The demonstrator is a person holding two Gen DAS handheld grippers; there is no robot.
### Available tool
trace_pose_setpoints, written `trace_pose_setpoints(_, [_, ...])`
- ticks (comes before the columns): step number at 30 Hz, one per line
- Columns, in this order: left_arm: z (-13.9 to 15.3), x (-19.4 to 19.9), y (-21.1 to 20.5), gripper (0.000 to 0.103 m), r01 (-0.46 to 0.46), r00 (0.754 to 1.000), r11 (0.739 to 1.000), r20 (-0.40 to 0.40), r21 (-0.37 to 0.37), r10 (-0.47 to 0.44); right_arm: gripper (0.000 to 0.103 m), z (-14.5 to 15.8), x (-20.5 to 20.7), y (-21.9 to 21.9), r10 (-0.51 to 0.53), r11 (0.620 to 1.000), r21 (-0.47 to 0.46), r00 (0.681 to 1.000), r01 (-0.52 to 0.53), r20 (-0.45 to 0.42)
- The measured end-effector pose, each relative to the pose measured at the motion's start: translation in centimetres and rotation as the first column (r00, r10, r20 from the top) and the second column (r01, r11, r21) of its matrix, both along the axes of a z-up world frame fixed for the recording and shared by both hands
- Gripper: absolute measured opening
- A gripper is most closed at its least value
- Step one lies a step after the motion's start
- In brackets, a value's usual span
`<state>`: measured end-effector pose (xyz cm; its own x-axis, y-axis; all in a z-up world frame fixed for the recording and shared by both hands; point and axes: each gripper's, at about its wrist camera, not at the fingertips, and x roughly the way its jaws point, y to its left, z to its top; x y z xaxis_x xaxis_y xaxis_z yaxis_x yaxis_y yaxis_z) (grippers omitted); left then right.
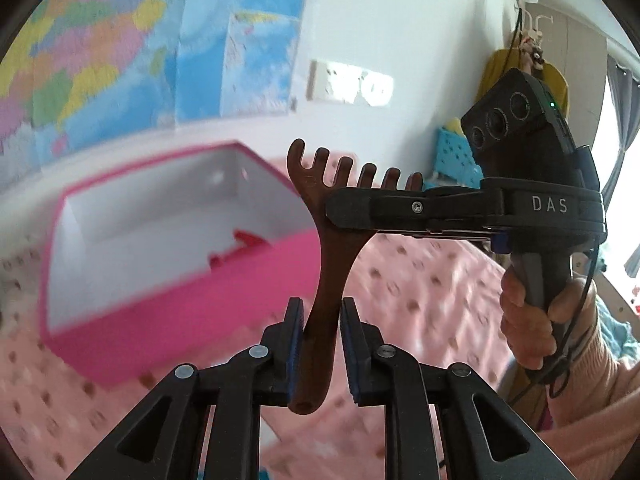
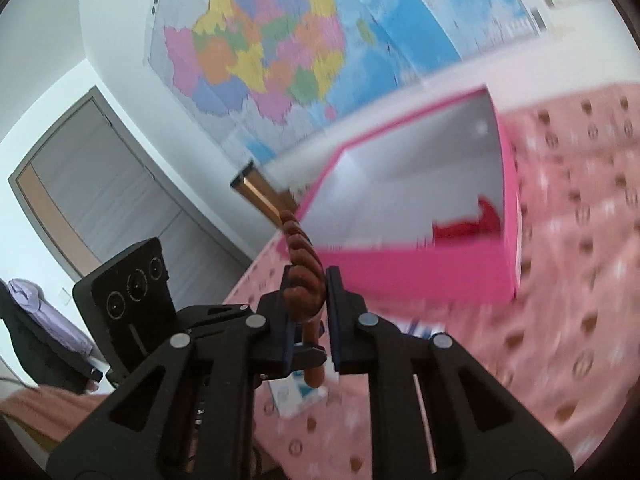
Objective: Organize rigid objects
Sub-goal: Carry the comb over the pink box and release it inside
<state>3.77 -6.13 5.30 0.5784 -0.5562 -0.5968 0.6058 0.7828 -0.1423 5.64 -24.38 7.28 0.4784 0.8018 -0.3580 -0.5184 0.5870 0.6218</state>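
A brown wooden comb (image 1: 328,256) is held in the air above a pink-covered bed. My right gripper (image 1: 340,210) comes in from the right and is shut on the comb just below its teeth. The comb's handle hangs between the fingers of my left gripper (image 1: 320,320), which stand slightly apart with a gap on the right side. In the right wrist view the comb's teeth (image 2: 302,268) sit clamped between my right gripper (image 2: 306,280). An open pink box (image 1: 160,280) with a white inside lies behind, holding a red object (image 1: 240,246); it also shows in the right wrist view (image 2: 420,272).
The pink dotted bedcover (image 1: 420,300) spreads under everything. A wall map (image 2: 260,48) hangs behind the bed. A small printed package (image 2: 296,392) lies on the cover below my right gripper. A blue basket (image 1: 452,156) stands at the far right. A door (image 2: 100,192) is at left.
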Motion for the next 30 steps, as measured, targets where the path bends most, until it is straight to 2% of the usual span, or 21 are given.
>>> trace_pose_setpoints(3, [1.7, 1.9, 0.0, 0.019, -0.025, 0.999, 1.0, 0.025, 0.012, 0.024, 0.016, 1.5, 1.8, 0.3, -0.016, 1.0, 0.012, 1.0, 0.015, 0.023])
trace_pose_setpoints(8, [2.9, 4.8, -0.1, 0.019, -0.061, 0.997, 0.997, 0.055, 0.05, 0.059, 0.015, 2.9, 5.3, 0.5, -0.042, 0.998, 0.038, 0.999, 0.041, 0.03])
trace_pose_setpoints(11, [2.7, 7.1, 0.2, 0.019, -0.074, 0.996, 0.994, 0.054, 0.075, 0.07, 0.015, 2.8, 7.4, 0.4, -0.05, 0.997, 0.053, 0.999, 0.05, 0.007])
trace_pose_setpoints(20, [-0.2, 12.2, -0.5, 0.019, -0.102, 0.995, 0.981, 0.004, 0.167, 0.102, 0.016, 0.4, 12.0, 0.2, -0.094, 0.995, 0.008, 0.993, 0.095, -0.072])
trace_pose_setpoints(23, [-1.2, 12.8, -0.8, 0.019, -0.119, 0.992, 0.973, -0.006, 0.197, 0.123, 0.024, -0.6, 13.0, 0.0, -0.131, 0.991, -0.035, 0.986, 0.128, -0.104])
trace_pose_setpoints(25, [-1.8, 13.4, -0.7, 0.023, -0.136, 0.99, 0.969, -0.018, 0.207, 0.143, 0.032, -0.7, 12.9, -0.1, -0.201, 0.972, -0.136, 0.977, 0.19, -0.074])
trace_pose_setpoints(27, [-2.1, 13.4, -0.4, 0.024, -0.143, 0.988, 0.968, -0.024, 0.205, 0.151, 0.041, -0.6, 12.6, -0.5, -0.243, 0.959, -0.164, 0.969, 0.232, -0.053])
trace_pose_setpoints(30, [-2.2, 13.0, -0.1, 0.024, -0.157, 0.986, 0.969, -0.024, 0.193, 0.165, 0.042, -0.3, 11.8, -1.2, -0.259, 0.954, -0.166, 0.965, 0.251, -0.028])
